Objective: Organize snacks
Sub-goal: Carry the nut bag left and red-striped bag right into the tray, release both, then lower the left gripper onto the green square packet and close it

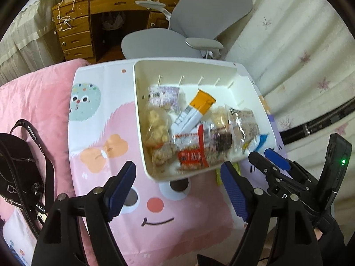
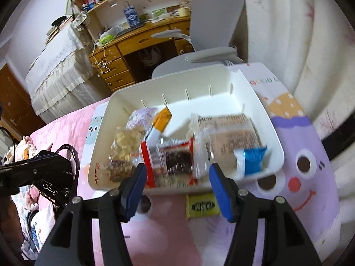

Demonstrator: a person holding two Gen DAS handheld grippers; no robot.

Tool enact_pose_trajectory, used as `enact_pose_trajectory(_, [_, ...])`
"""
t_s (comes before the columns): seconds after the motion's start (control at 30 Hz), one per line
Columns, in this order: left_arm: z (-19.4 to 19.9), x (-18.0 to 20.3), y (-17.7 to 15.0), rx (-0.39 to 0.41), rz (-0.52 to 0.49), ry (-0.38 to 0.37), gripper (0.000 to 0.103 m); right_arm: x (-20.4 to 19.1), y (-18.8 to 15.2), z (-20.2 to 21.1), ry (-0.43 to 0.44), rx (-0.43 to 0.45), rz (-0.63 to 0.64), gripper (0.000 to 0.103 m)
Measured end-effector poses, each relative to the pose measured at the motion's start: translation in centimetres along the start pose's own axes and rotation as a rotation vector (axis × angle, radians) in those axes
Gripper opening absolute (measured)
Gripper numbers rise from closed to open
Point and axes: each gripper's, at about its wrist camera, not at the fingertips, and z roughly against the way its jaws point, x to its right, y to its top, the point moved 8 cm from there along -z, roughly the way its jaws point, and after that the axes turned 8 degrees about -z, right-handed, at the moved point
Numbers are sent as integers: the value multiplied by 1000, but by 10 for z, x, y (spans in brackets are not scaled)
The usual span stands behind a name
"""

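On the cartoon-printed board (image 2: 299,133) laid over the pink bedding, a white bin (image 2: 275,137) holds nearly all the snacks, and one small yellow-green packet (image 2: 203,206) lies outside it, just beside the bin's near wall at about 6 o'clock from the bin in the right wrist view.

The right gripper (image 2: 178,190) hovers over that near wall with its jaws standing moderately apart and nothing between them; the packet sits just below and between the blue pads. The left gripper (image 1: 177,194) also stands open and empty, at about 7 o'clock from the bin in its own view.

The loose packet looks light, flat and crinkly, likely slippery film over a small firm piece. A pinch across its short sides, low against the board, would probably hold best; a hard squeeze could crush the contents.

Inside the bin, the left side holds a clear bag of pale puffed pieces (image 2: 126,141) with a purple-printed bag (image 2: 142,116) behind it. An orange-and-white stick pack (image 2: 160,124) leans in the middle, a red-edged wrapper with a dark bar (image 2: 175,159) lies in front, a large clear bag with a brown label (image 2: 230,137) fills the right, and a blue-and-white sachet (image 2: 250,159) rests at its near corner. The far strip of the bin floor is bare.
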Motion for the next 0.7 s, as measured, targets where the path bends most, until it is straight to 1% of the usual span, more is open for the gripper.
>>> enact_pose_trajectory(0.17, [9,1,-22,-22,-33,-26,78,6,-29,9,-21,-23,-72,61])
enact_pose_trajectory(0.3, [15,4,-38,-32,-58,-45,81,10,-57,18,-39,-31,-146,69])
enact_pose_trajectory(0.37, [15,7,-48,-43,-73,-65,81,11,-71,24,-49,-31,-178,72])
enact_pose_trajectory(0.43, [11,12,-58,-70,-84,-89,81,13,-83,29,-59,-37,-193,73])
enact_pose_trajectory(0.53, [7,17,-74,-98,-87,-102,81,17,-102,36,-87,-53,-209,74])
enact_pose_trajectory(0.6, [6,21,-82,-107,-89,-103,81,21,-113,40,-101,-63,-224,79])
enact_pose_trajectory(0.7, [5,28,-89,-112,-87,-99,81,28,-126,45,-122,-80,-240,80])
